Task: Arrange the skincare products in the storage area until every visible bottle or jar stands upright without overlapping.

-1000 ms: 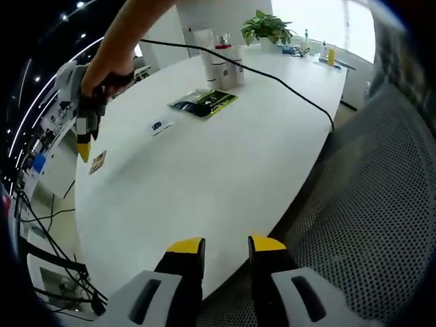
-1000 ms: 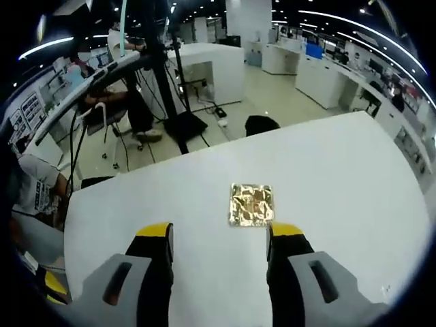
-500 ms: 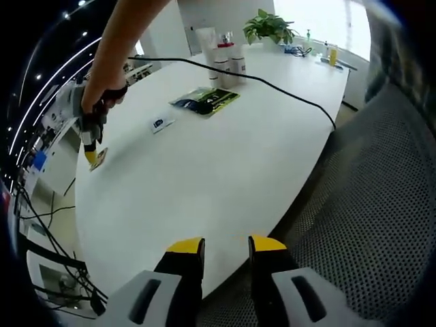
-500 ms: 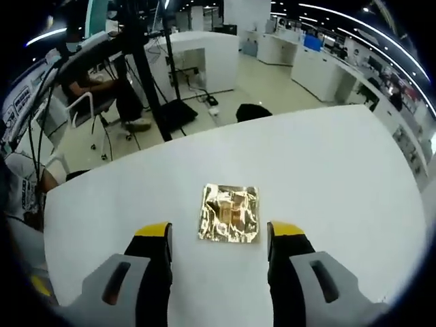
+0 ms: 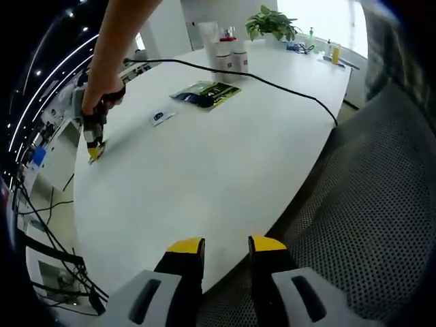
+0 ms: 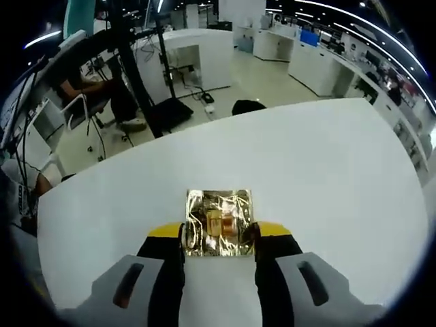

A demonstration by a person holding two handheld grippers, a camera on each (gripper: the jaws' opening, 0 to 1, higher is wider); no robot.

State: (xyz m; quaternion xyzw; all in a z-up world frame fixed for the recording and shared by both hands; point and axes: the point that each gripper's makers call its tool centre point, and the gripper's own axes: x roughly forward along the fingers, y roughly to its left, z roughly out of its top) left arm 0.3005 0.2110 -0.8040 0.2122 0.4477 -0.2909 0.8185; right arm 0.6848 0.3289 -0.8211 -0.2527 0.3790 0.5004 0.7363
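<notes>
Tongs of the right gripper [image 6: 218,235] are clenching the gold foil sachet [image 6: 216,231] on the white table [image 6: 327,177], apparently the pick-up step, calling next for a clean lift, while the left gripper [image 5: 225,248] is hanging released off the table edge.

Crinkled gold foil sachet [image 6: 219,232] flat on white table [image 6: 320,177], between jaws.

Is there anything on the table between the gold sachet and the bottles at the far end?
Yes. A small blue-and-white sachet, a green-and-black packet and a black cable lie between the gold sachet and the bottles.
</notes>
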